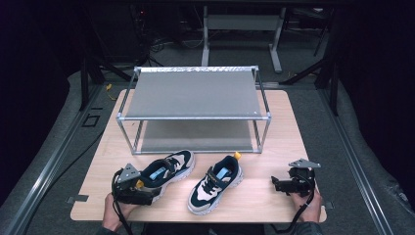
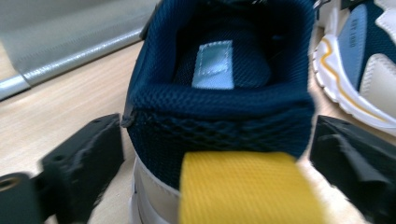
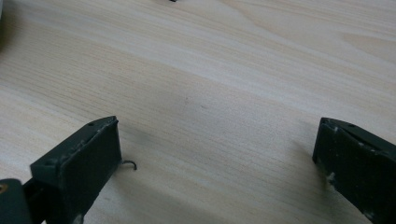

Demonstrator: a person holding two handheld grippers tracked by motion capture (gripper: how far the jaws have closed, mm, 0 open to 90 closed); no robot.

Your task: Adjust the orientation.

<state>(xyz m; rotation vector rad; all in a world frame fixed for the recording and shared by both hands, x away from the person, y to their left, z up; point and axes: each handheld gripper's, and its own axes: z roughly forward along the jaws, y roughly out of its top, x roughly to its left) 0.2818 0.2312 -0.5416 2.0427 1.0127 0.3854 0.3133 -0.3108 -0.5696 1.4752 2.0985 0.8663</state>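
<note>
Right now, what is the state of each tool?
Left tool: open, jaws either side of the left shoe heel.
Right tool: open, holding nothing.

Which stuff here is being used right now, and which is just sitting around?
In use:
- left shoe, heel between the open left tongs
- right shoe, beside it, likely next
- right tongs, open over bare table
- shoe rack, probably where the shoes go

Just sitting around:
- metal frame on the floor behind the table
- cables on the floor

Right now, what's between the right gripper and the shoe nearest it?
Just bare wooden table lies between the right gripper and the nearer shoe, seen from the high view.
</note>
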